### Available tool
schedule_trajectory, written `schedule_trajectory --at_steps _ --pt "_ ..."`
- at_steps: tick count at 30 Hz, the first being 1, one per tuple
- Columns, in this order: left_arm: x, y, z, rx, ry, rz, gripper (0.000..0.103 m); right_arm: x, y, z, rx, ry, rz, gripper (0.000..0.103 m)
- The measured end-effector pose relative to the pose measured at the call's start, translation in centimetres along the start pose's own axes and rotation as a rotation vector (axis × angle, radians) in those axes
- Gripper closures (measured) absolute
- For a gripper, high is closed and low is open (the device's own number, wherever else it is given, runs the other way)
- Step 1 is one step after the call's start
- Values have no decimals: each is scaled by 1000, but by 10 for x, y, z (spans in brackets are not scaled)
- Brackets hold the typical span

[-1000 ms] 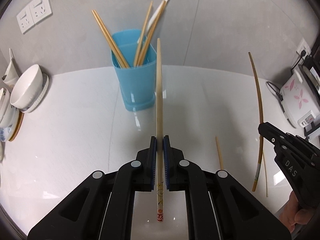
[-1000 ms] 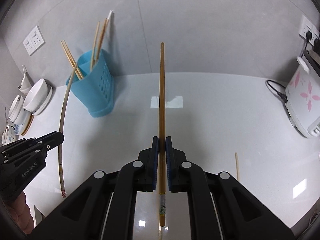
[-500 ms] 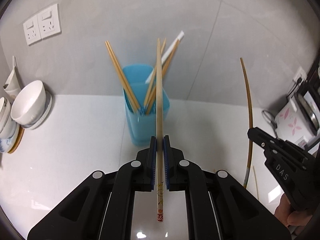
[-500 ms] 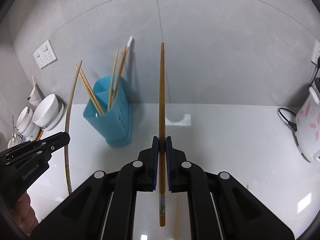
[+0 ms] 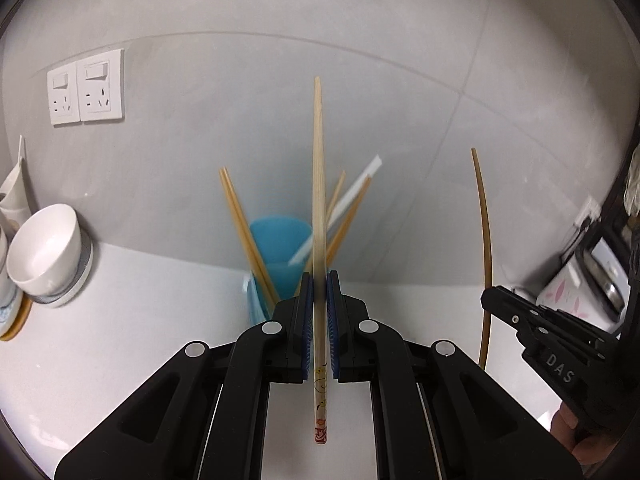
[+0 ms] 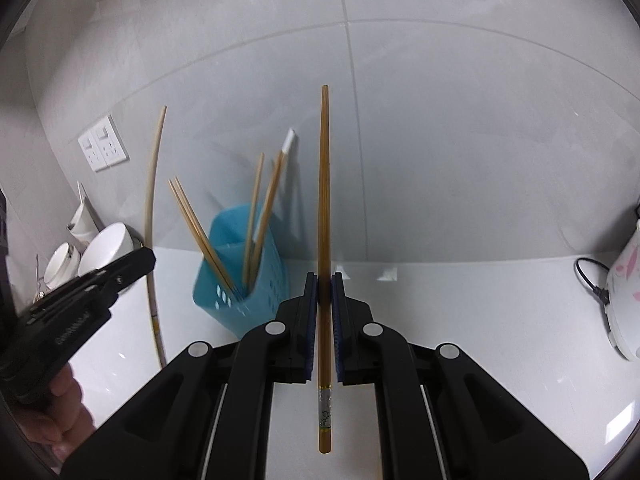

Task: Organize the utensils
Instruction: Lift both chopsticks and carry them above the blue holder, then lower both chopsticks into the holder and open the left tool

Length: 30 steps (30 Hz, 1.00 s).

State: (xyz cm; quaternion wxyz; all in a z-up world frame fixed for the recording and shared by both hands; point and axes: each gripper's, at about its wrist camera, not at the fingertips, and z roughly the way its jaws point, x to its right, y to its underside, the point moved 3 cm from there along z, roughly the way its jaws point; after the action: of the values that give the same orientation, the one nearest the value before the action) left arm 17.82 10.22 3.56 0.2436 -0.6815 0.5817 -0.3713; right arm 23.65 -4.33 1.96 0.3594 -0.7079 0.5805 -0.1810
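while blurred, blue holder (image 5: 280, 248) half hidden behind left gripper (image 5: 319, 280) clamped on pale chopstick (image 5: 318, 184)

Wall (image 6: 460, 140): large pale grey tiles, thin grout lines, matte. Double white socket-and-switch plate (image 5: 86, 87) on wall at left in left wrist view. Surface (image 6: 480, 320): glossy white, meets wall in straight edge, carries small bright reflections of light. Stack of white bowls (image 5: 44, 252) at left edge of surface, tilted, near wall. White appliance with pink flower print (image 6: 624, 292) at right edge, black cord (image 6: 590, 280) plugged into its side. Lighting even, soft, no hard shadows.
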Motion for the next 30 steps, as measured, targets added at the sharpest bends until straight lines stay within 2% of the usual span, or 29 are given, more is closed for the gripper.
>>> schedule_trajectory --at_steps 7,13,24,30 --pt "-9 -19 9 136 48 -17 97 -8 -18 10 32 -18 9 97" --pt "-6 -23 21 196 66 -2 97 -9 -19 19 32 -22 0 97" --pt "-1 -14 64 174 64 42 97 -5 -13 40 -2 -26 13 97" --pt "10 -9 71 187 56 72 97 -4 -9 45 -12 -26 22 97"
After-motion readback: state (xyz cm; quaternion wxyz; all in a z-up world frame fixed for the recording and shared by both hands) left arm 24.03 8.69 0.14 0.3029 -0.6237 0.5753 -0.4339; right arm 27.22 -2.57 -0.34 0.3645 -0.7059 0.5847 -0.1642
